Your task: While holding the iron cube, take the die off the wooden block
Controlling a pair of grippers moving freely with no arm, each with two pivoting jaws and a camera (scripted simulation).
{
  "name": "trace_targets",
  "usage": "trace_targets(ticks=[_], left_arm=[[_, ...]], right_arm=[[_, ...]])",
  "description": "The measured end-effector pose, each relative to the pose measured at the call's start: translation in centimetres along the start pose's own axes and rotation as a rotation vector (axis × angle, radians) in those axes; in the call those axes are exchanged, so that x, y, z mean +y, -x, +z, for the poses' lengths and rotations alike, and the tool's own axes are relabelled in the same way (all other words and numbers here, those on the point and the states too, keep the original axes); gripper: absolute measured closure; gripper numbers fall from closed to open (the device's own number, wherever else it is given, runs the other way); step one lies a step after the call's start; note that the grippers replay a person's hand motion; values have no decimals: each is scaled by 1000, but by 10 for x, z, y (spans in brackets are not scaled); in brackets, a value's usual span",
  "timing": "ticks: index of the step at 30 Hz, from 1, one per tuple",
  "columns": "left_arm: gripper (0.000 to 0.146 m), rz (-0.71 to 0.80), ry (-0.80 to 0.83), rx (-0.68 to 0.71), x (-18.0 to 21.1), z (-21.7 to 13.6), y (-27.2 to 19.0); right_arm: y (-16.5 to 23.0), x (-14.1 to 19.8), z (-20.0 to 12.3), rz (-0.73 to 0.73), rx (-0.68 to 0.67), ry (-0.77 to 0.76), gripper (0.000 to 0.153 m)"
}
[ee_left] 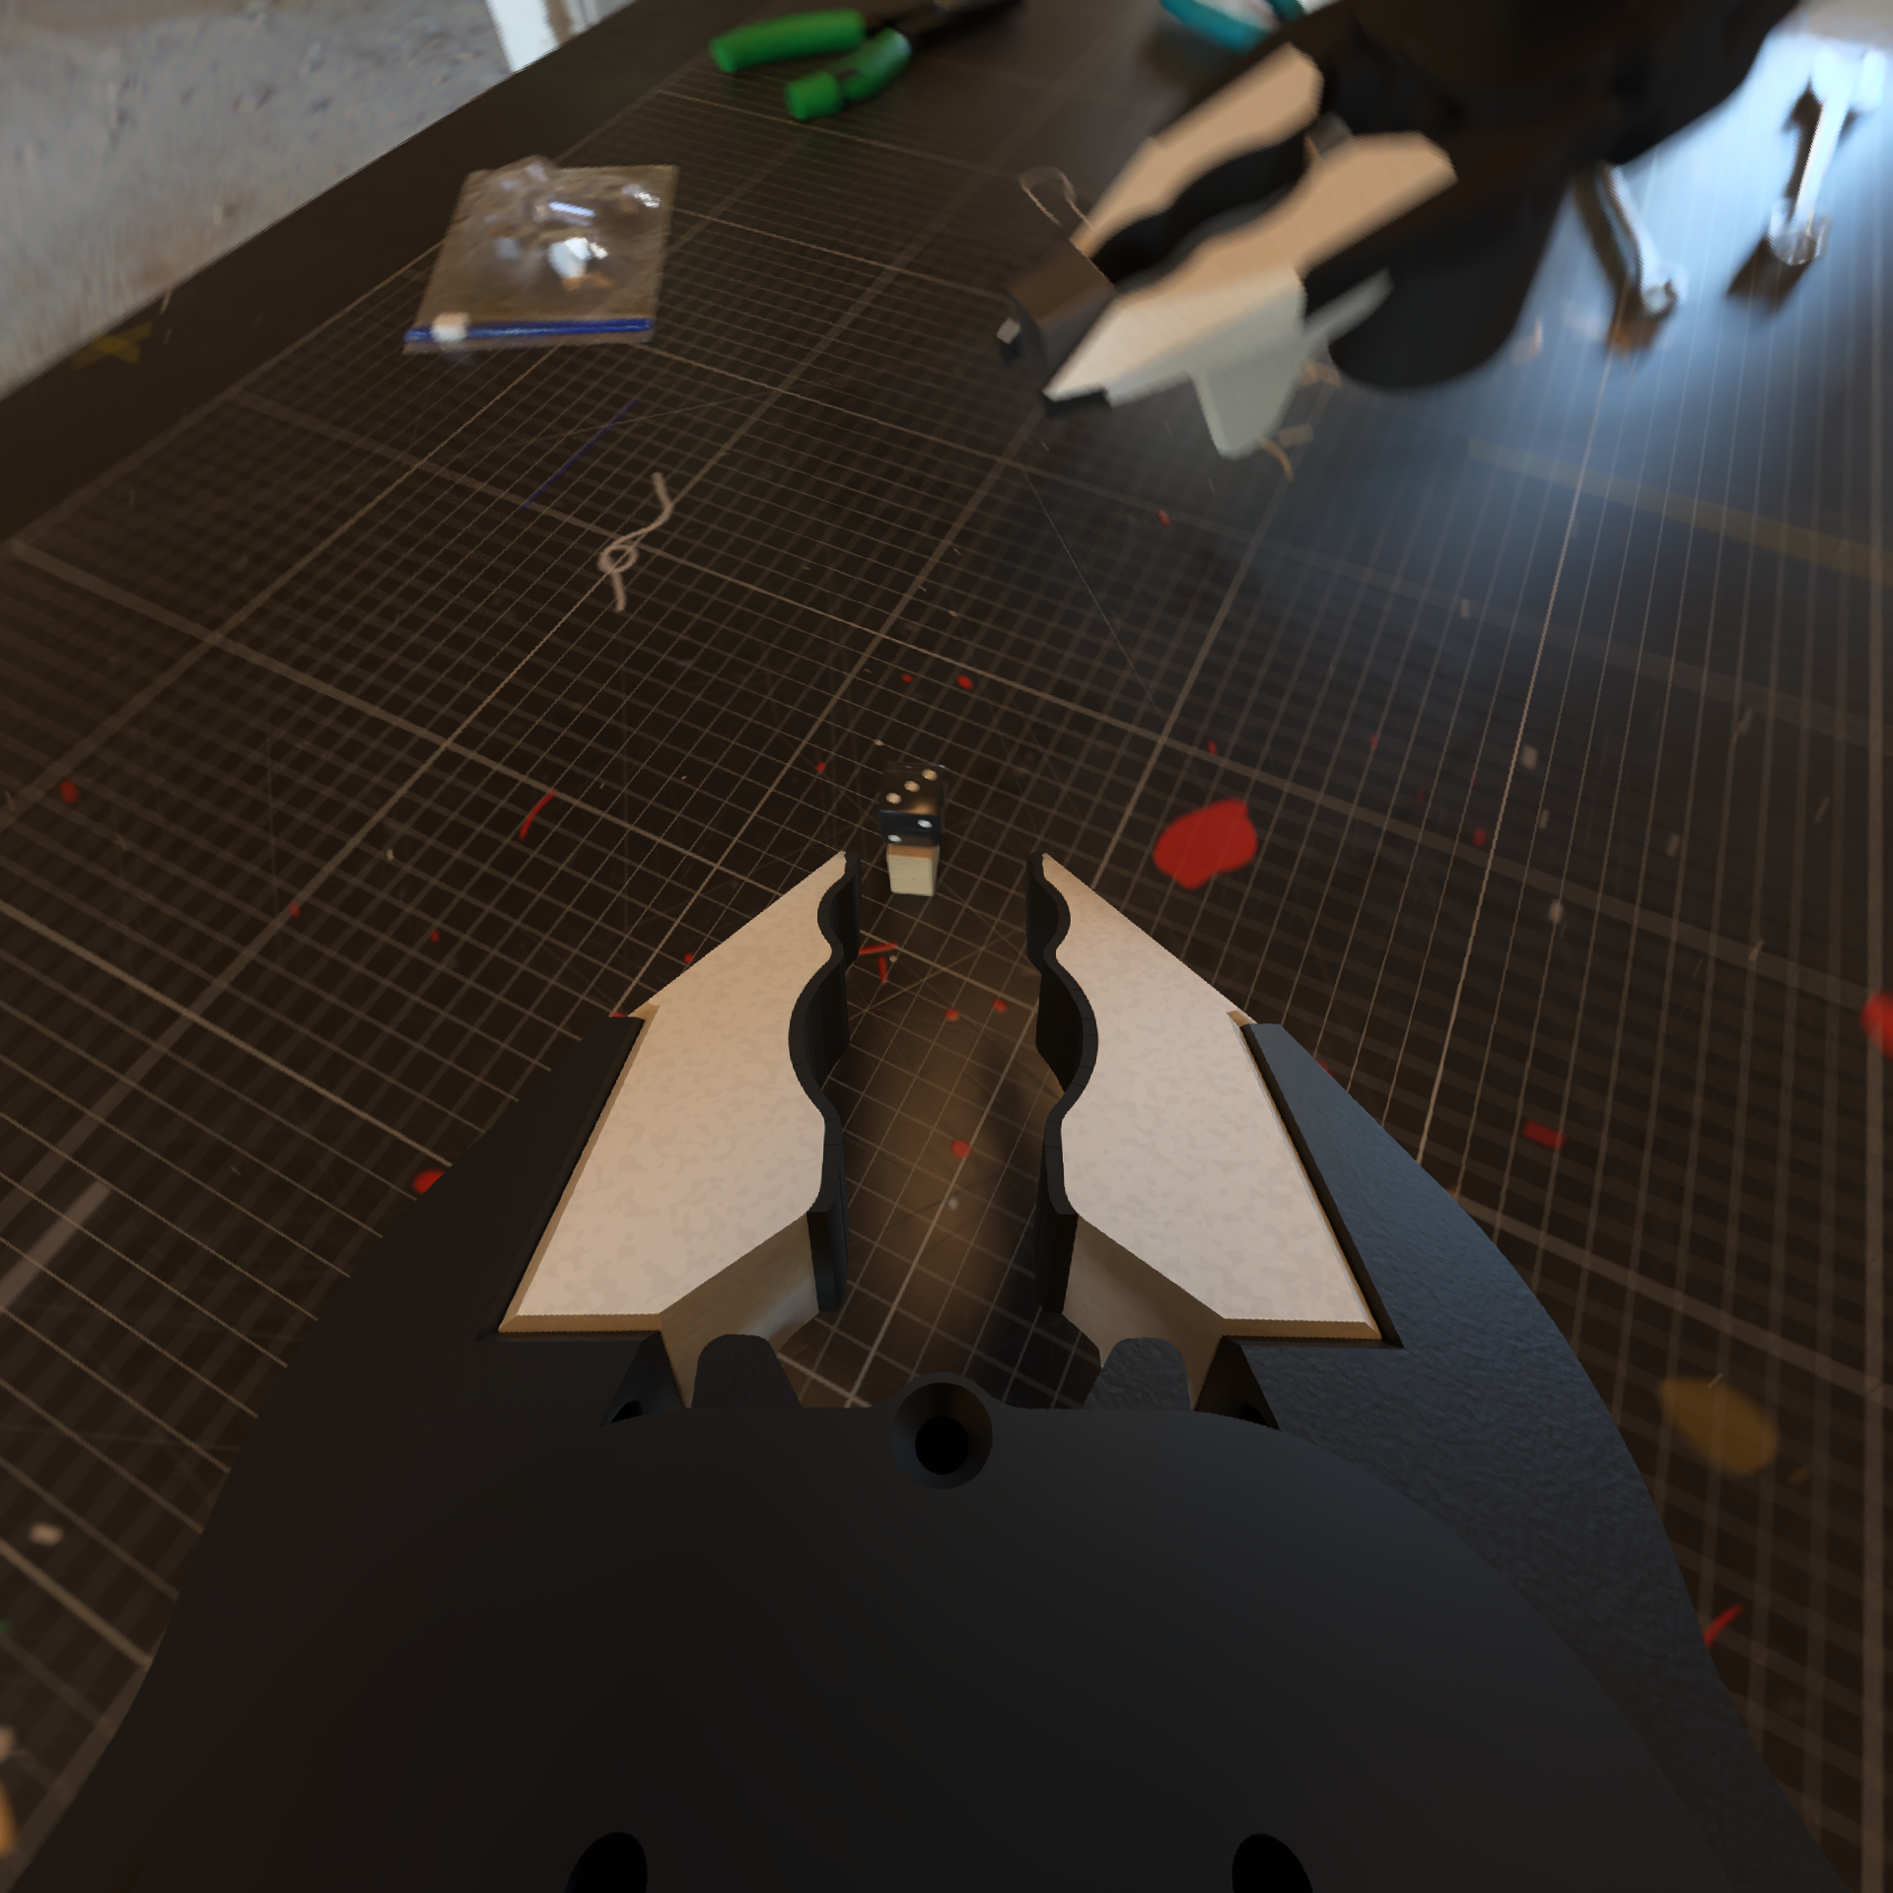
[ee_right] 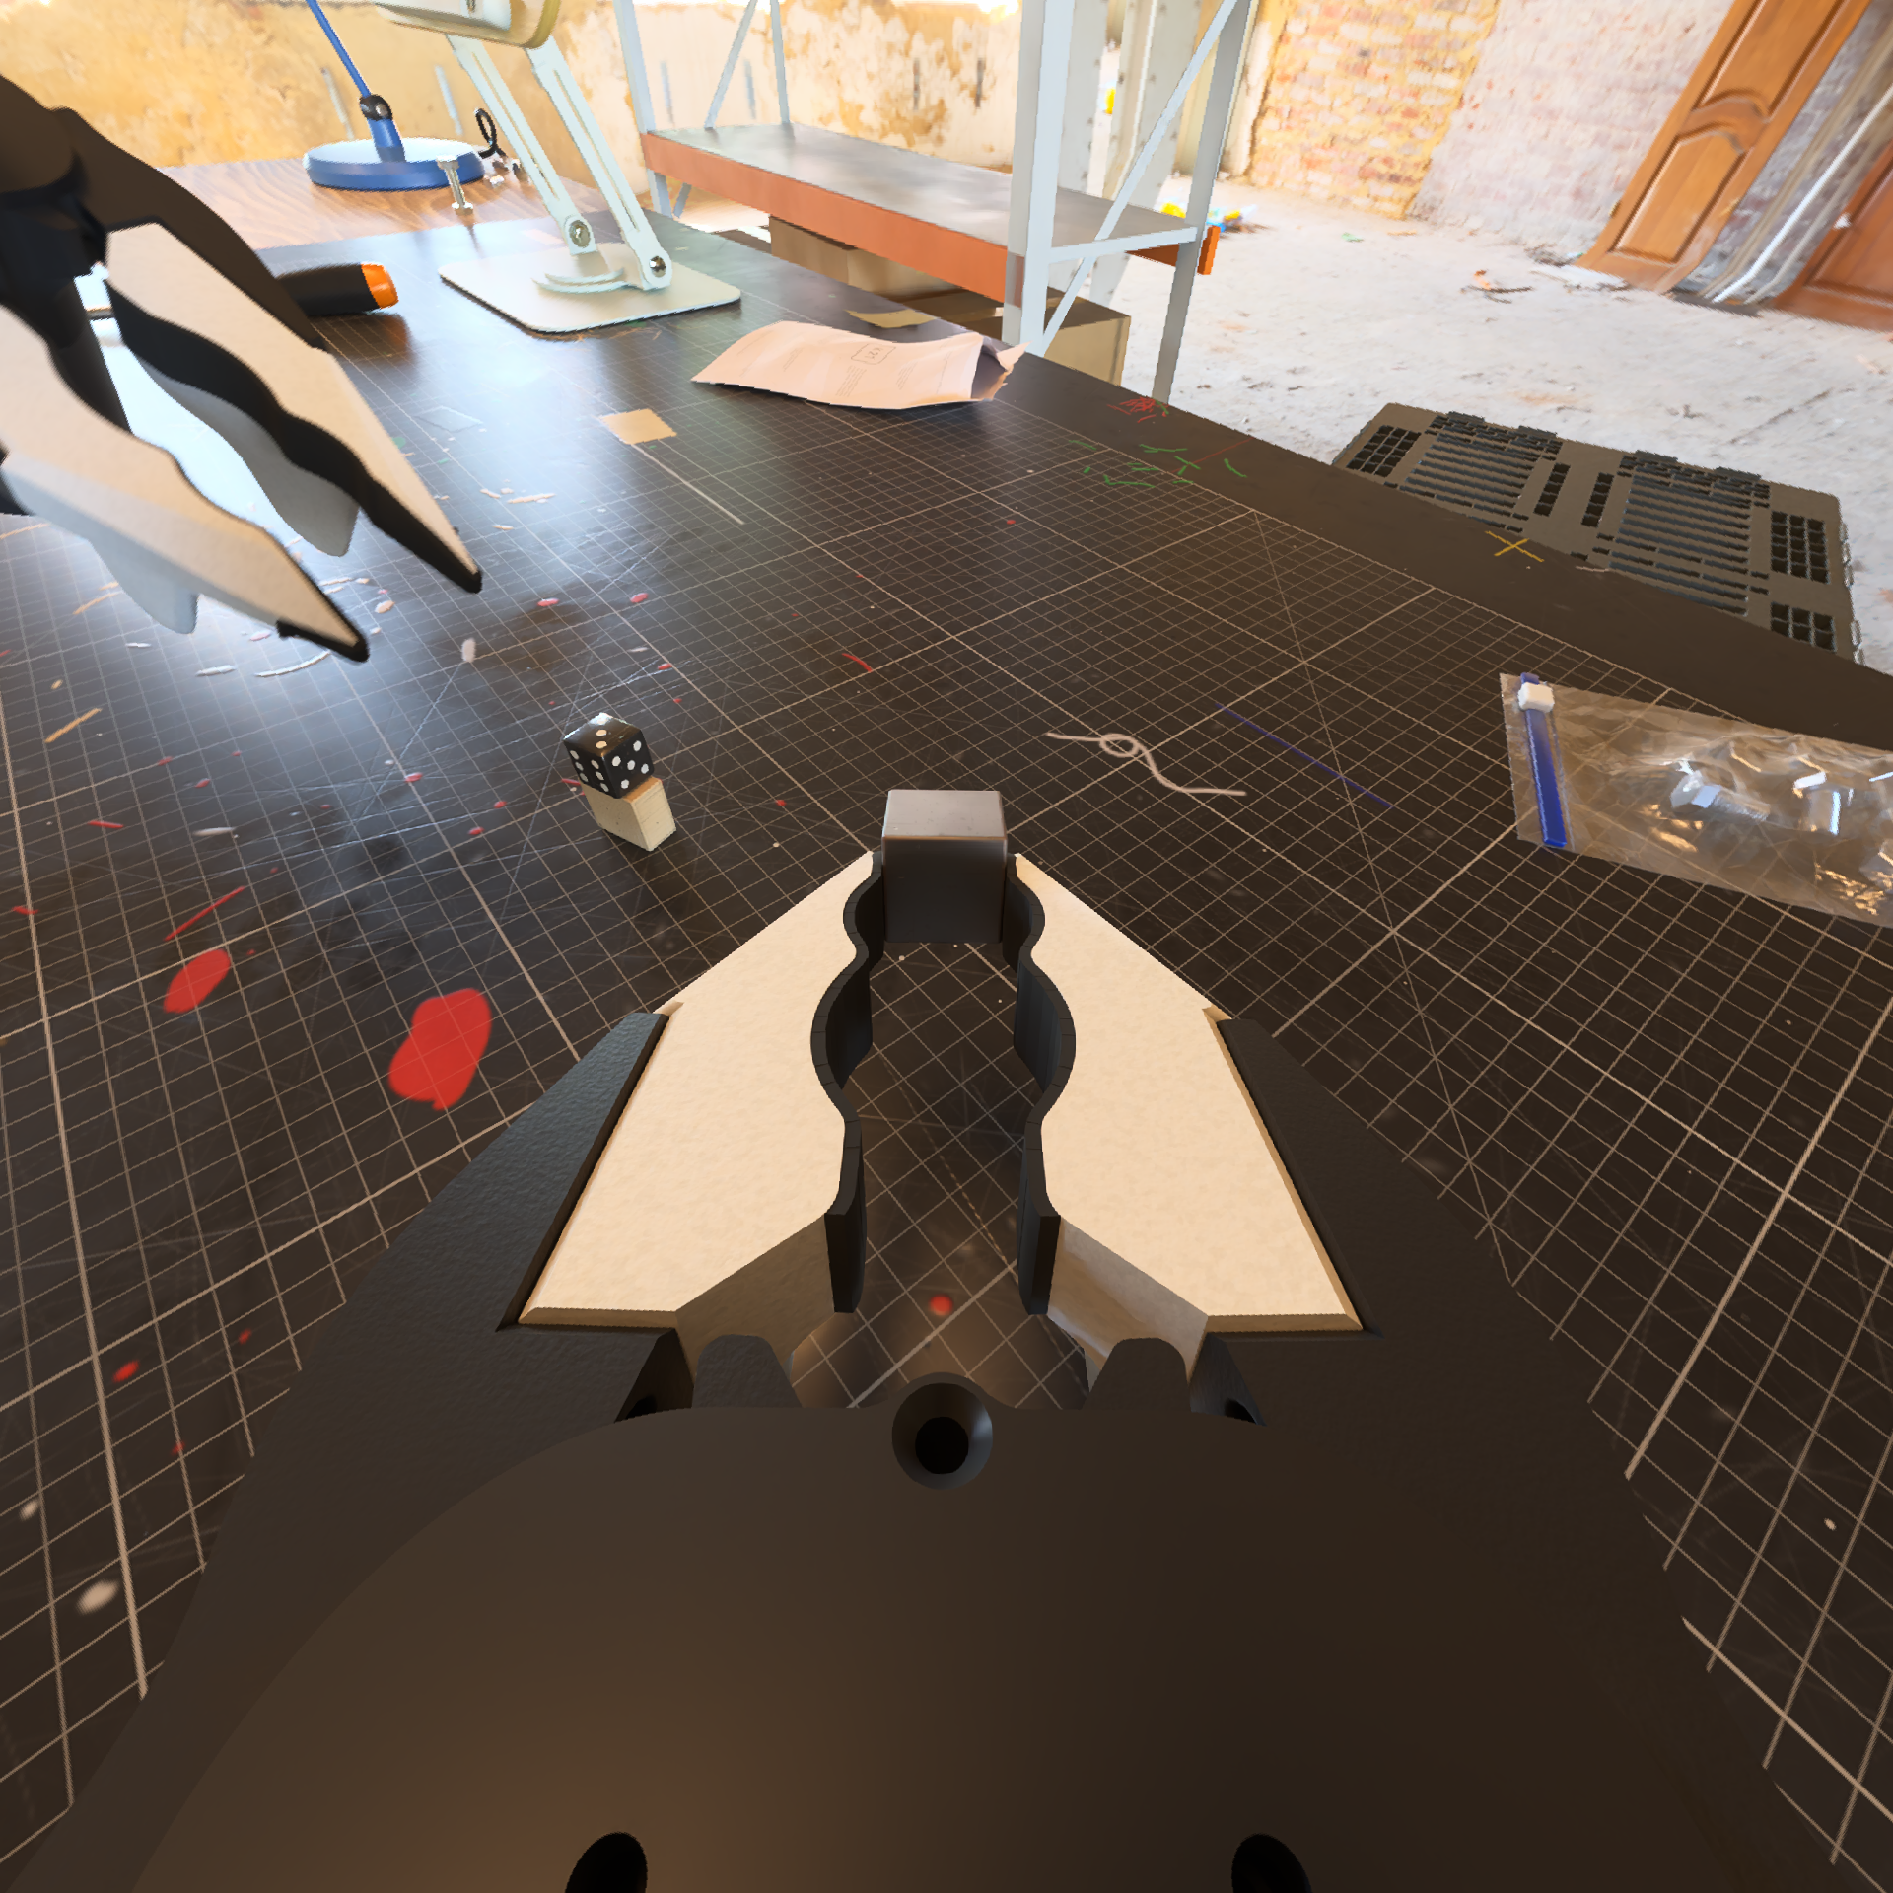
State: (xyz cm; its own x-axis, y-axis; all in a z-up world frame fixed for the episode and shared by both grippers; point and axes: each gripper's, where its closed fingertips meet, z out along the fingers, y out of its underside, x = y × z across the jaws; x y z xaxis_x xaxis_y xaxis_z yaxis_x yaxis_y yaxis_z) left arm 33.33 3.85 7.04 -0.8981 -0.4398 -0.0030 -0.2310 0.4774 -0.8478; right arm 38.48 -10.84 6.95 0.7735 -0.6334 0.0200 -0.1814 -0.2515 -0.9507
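Observation:
A black die [ee_left: 913, 802] with white pips sits on a small pale wooden block [ee_left: 911, 871] on the dark cutting mat. My left gripper [ee_left: 942, 871] is open and empty, its fingertips just short of the block, which lies near the left fingertip. The die [ee_right: 608, 753] and block [ee_right: 641, 812] also show in the right wrist view, left of my right gripper [ee_right: 942, 866]. That gripper is shut on the dark grey iron cube [ee_right: 942, 855], held at its fingertips above the mat. The cube [ee_left: 1060, 292] shows in the left wrist view at the far right gripper's tips.
A clear zip bag [ee_left: 553, 256] lies far left on the mat, also at the right in the right wrist view [ee_right: 1721, 799]. Green-handled pliers [ee_left: 819, 61], a lamp base [ee_right: 589, 282], a folded paper [ee_right: 860, 369] and red paint blots [ee_right: 440, 1045] are around.

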Motion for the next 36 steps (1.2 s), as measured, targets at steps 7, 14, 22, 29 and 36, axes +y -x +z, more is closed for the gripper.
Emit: trace_targets(ticks=[7, 14, 22, 29, 36], left_arm=[[108, -304, 111, -12, 3, 8, 42], [102, -431, 372, 172, 15, 38, 33], [104, -469, 499, 331, 21, 56, 5], [126, -195, 547, 281, 17, 56, 2], [126, 256, 435, 183, 2, 55, -4]], right_arm=[[2, -1, 5, -19, -12, 3, 131], [2, -1, 7, -20, -14, 10, 131], [3, -1, 7, -36, -9, 9, 131], [3, -1, 7, -25, -15, 10, 131], [3, -1, 7, -26, -15, 10, 131]])
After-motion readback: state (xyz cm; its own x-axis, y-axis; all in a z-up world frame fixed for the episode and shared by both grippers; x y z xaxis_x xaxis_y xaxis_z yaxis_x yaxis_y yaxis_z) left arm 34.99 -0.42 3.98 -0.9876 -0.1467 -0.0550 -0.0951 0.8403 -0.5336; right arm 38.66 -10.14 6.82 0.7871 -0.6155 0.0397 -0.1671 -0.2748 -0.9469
